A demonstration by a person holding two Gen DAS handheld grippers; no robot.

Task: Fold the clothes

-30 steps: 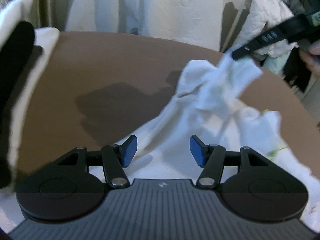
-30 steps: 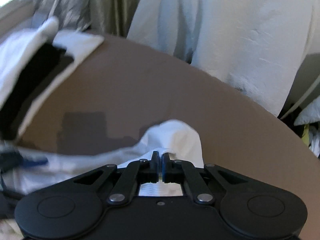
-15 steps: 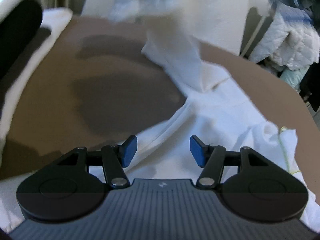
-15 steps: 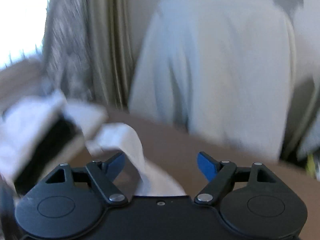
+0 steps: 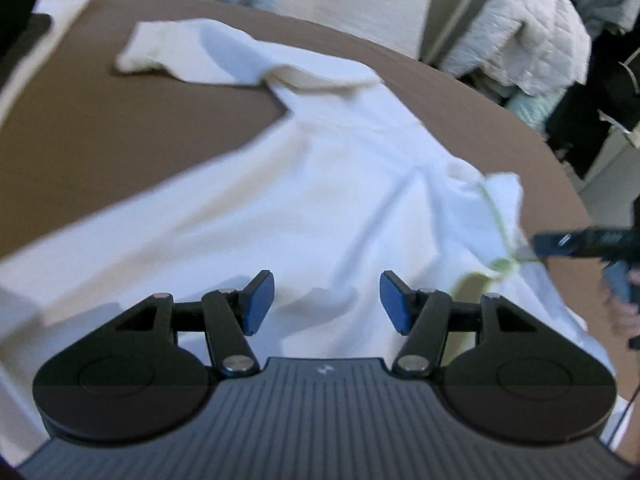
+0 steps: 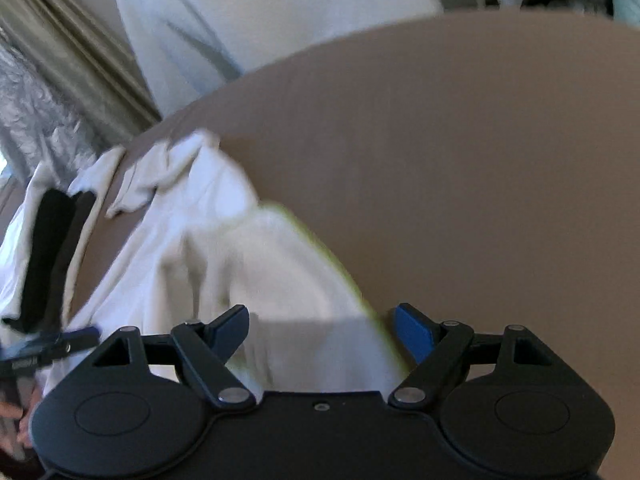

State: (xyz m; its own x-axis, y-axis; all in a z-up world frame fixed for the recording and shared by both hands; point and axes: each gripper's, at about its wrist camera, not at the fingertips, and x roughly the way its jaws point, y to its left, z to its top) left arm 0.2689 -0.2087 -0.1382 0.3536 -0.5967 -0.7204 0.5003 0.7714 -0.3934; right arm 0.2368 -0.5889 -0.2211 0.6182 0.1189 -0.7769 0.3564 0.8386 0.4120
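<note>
The shirt lies spread on the desk, one sleeve reaching toward the far edge. Left of the shirt, a clothes stack sits at the desk's edge.

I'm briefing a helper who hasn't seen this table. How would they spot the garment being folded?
Start at the round brown table. The white shirt lies spread across its middle. Unlike the black-and-white clothes at the table's edge, it has a thin yellow-green trim line.
</note>
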